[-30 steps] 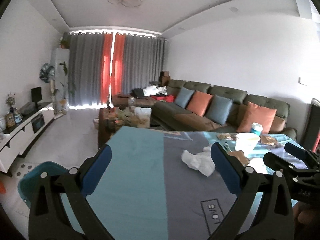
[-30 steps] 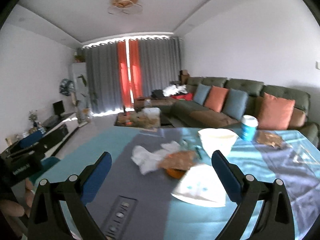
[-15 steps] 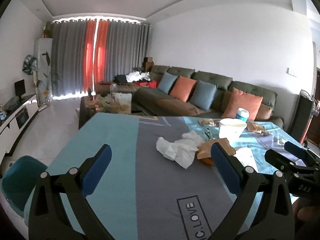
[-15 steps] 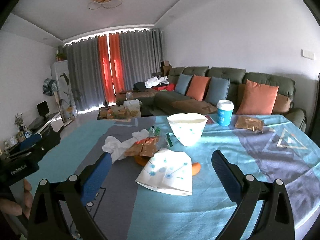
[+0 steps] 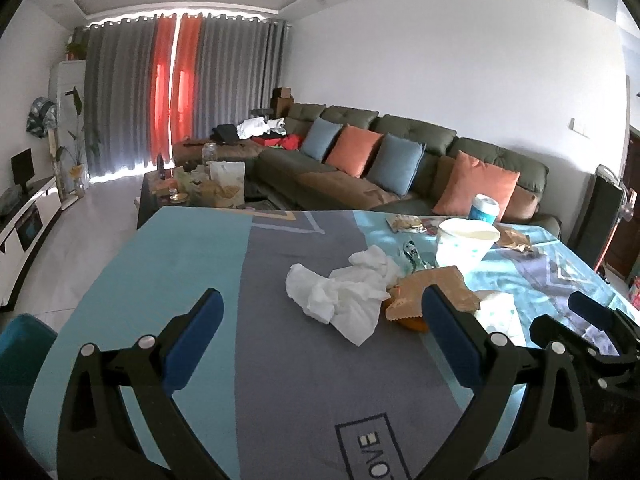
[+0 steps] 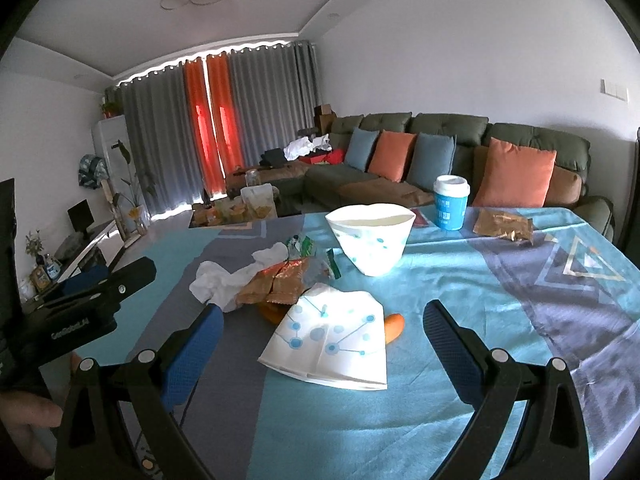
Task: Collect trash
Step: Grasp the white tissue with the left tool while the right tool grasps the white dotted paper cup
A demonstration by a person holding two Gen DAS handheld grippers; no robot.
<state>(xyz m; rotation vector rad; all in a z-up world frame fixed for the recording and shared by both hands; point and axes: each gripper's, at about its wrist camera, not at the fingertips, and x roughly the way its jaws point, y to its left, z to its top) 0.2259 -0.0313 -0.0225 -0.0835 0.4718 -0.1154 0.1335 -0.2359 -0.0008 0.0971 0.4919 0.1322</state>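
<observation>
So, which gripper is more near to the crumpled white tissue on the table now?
Left, probably. The crumpled white tissue lies just ahead of the open left gripper, between its fingers' line. The right gripper faces the flattened paper bag; the tissue lies further left.

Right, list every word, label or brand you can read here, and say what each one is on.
"GeoRobot.AI" (small, partly blurred): side of the left gripper.
"LOVE", in a box, letters before it cut off: tablecloth.
White print on the blue cup: too blurred to read.
Snack wrappers: no legible text.
</observation>
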